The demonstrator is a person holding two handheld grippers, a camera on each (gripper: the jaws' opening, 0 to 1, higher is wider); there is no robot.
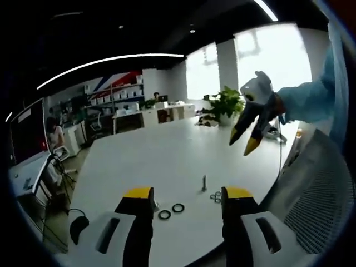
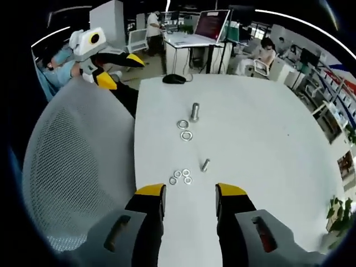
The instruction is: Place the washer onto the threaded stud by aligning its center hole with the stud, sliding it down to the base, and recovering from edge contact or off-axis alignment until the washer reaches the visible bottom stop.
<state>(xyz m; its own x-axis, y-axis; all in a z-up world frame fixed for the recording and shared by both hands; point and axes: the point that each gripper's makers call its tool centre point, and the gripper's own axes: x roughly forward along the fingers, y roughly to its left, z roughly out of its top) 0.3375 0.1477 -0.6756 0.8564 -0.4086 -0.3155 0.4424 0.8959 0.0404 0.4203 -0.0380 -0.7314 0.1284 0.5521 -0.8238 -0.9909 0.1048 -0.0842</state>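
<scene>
Nothing grasped yet: both tongs (image 1: pixel 187 196) (image 2: pixel 190 193) spread, empty, above table (image 2: pixel 267 144). Washers (image 2: pixel 181 177) lie beside small stud (image 2: pixel 205 164). Next: lower right tongs, pinch one washer.

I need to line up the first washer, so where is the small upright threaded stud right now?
In the right gripper view the small upright threaded metal stud stands on the white table, just right of a cluster of small silver washers, ahead of the open right gripper.

Both grippers, left gripper (image 1: pixel 187 197) and right gripper (image 2: pixel 189 192), hover with fingers spread, empty
</scene>
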